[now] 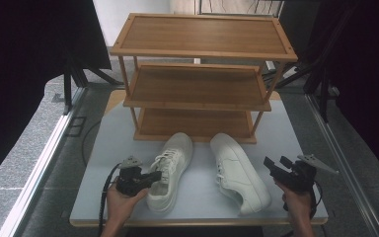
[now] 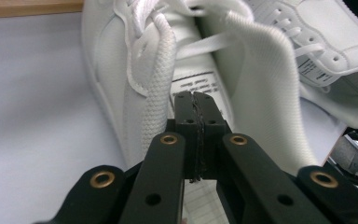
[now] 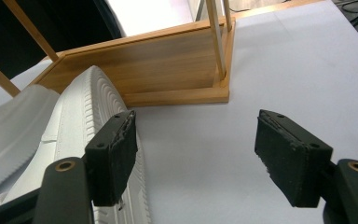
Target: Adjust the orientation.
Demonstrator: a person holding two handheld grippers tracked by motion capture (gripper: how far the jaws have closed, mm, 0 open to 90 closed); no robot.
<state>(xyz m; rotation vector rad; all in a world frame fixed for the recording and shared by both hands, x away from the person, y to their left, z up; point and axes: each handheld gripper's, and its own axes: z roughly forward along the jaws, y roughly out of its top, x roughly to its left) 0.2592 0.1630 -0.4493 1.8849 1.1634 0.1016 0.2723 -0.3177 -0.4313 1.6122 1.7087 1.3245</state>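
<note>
The left gripper [image 1: 154, 176] was closed inside the left white lace-up sneaker [image 1: 170, 170], nothing visibly clamped; the right gripper [image 3: 196, 156] was held apart; the three-tier wooden rack [image 1: 197, 81] was unfilled.

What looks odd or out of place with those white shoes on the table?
The two white lace-up sneakers lie splayed on the pale tabletop, toes toward the three-tier wooden shoe rack, whose shelves are bare. Nothing looks damaged or spilled.

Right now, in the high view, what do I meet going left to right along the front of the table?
Left claw → left shoe → right shoe → right claw.
</note>
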